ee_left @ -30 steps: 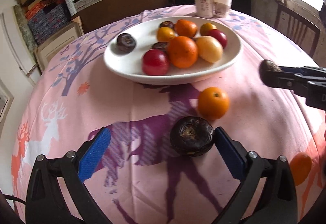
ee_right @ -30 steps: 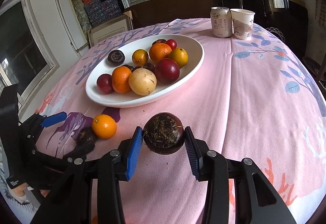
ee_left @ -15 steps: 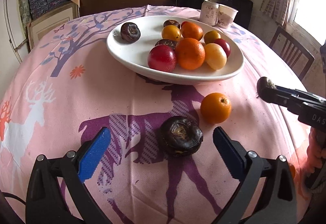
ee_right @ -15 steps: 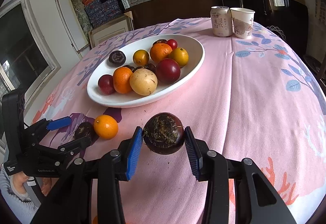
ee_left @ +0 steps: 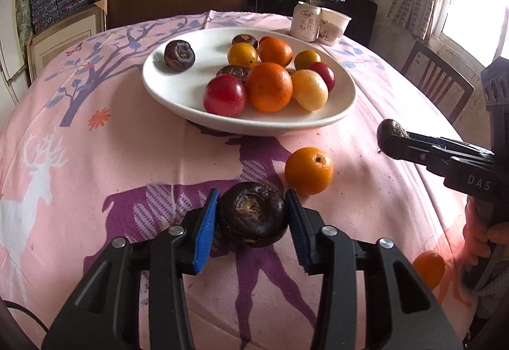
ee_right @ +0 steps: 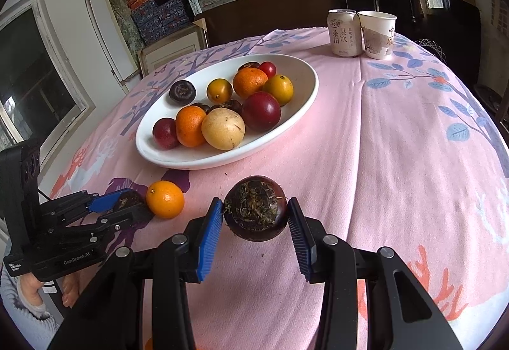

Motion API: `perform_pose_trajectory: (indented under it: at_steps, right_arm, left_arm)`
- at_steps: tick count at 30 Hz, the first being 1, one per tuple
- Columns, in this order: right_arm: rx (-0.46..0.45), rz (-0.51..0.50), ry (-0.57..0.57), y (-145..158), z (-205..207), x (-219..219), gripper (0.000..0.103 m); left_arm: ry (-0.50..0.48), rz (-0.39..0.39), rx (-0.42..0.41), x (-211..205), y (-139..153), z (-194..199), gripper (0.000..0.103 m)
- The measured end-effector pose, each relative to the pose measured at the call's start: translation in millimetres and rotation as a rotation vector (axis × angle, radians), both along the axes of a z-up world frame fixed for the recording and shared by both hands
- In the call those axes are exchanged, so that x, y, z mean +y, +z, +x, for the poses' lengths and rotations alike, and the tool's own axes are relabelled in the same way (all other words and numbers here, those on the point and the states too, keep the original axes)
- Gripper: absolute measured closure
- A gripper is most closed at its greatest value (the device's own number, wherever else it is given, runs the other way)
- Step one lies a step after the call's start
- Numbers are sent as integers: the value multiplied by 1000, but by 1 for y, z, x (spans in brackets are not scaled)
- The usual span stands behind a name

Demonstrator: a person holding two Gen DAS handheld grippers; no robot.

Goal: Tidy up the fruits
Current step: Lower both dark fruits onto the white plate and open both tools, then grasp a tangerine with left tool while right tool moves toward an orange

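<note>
My left gripper (ee_left: 252, 218) is shut on a dark brown water chestnut (ee_left: 251, 218) that rests on the pink tablecloth. My right gripper (ee_right: 254, 219) is shut on another dark water chestnut (ee_right: 256, 207) and holds it above the cloth. An orange (ee_left: 308, 170) lies on the cloth just right of the left gripper; it also shows in the right wrist view (ee_right: 164, 199). The white oval plate (ee_left: 171, 89) behind it holds several oranges, red and yellow fruits and dark chestnuts. The left gripper shows in the right wrist view (ee_right: 122, 207), and the right gripper in the left wrist view (ee_left: 394, 140).
A drink can (ee_right: 343, 32) and a paper cup (ee_right: 378, 33) stand at the table's far edge. Another orange (ee_left: 428, 267) lies near the front right edge. A wooden chair (ee_left: 435, 86) stands to the right. Shelves with boxes fill the back wall.
My left gripper has moved forward and closed its jaws on the dark water chestnut on the cloth. The right gripper has kept its hold and barely moved.
</note>
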State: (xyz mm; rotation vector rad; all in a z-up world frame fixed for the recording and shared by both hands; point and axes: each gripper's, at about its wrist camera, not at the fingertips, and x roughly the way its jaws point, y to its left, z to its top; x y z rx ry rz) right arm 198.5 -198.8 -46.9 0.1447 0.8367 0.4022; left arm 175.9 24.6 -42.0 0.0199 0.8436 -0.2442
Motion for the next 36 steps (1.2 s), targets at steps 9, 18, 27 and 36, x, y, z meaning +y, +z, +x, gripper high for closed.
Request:
perform_pose_trajectory:
  at_steps: [9,18,27,36]
  right_arm:
    - [-37,89,-13,34,26,-4,61]
    - [-44,133,-2,42,107,44,60]
    - [-39,173,-22,38,96,18,47]
    - [-56,196,-59,29,34,-18,35]
  left_arm:
    - [54,-2,-107,18,59,46,61]
    - [125,-61,-68,34,41,117,52]
    - [156,-100,-84,53,41,94,16]
    - [44,-19,-113,10,29,27,7]
